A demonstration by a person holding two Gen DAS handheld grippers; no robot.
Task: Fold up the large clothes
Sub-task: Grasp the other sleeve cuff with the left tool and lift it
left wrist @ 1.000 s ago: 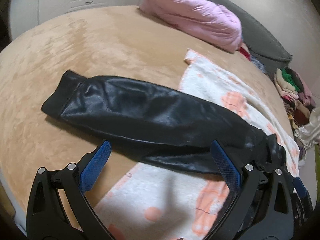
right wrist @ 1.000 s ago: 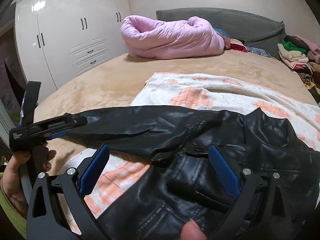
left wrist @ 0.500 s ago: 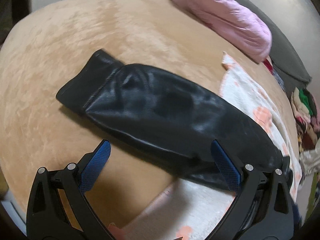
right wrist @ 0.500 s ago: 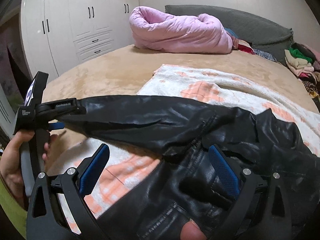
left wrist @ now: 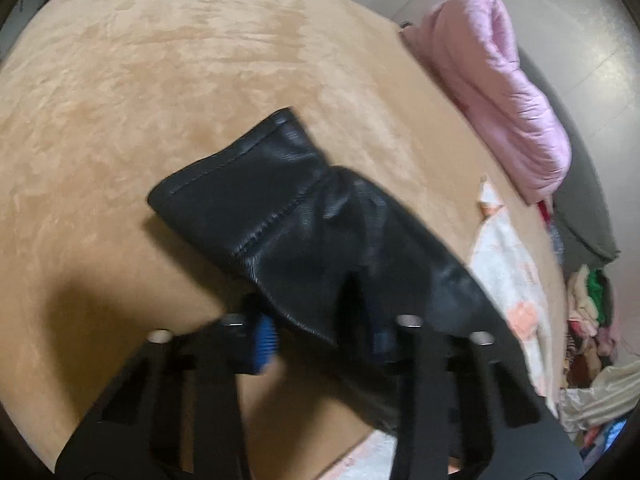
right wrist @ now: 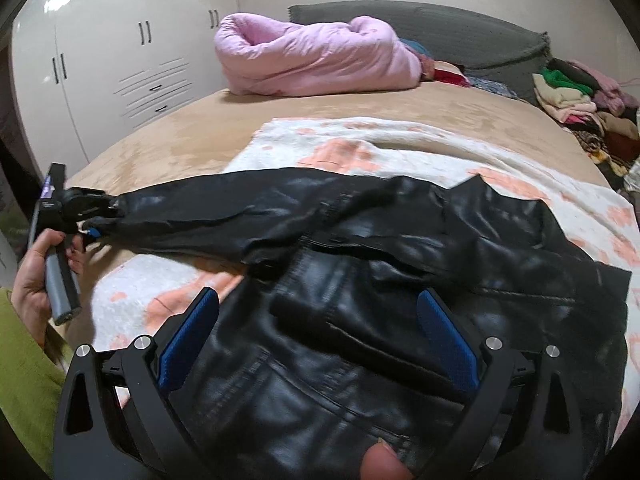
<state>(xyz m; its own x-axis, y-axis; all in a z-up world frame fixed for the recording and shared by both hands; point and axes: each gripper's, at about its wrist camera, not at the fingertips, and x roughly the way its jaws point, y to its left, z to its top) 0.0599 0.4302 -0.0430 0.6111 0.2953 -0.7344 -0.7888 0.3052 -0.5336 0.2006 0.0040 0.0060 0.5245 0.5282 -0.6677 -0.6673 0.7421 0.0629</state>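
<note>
A black leather jacket lies on a white and orange blanket on the bed. Its left sleeve stretches out to the left. My left gripper is shut on the sleeve's cuff end; it also shows in the right wrist view, held in a hand. My right gripper is open, its blue pads either side of the jacket's body, just above it.
The bed has a tan plush cover. A rolled pink duvet and grey headboard are at the far end. A pile of clothes lies at the right. White wardrobes stand at the left.
My left gripper moved along the sleeve to the cuff and closed on it, lifting it. My right gripper stayed open over the jacket's body.
</note>
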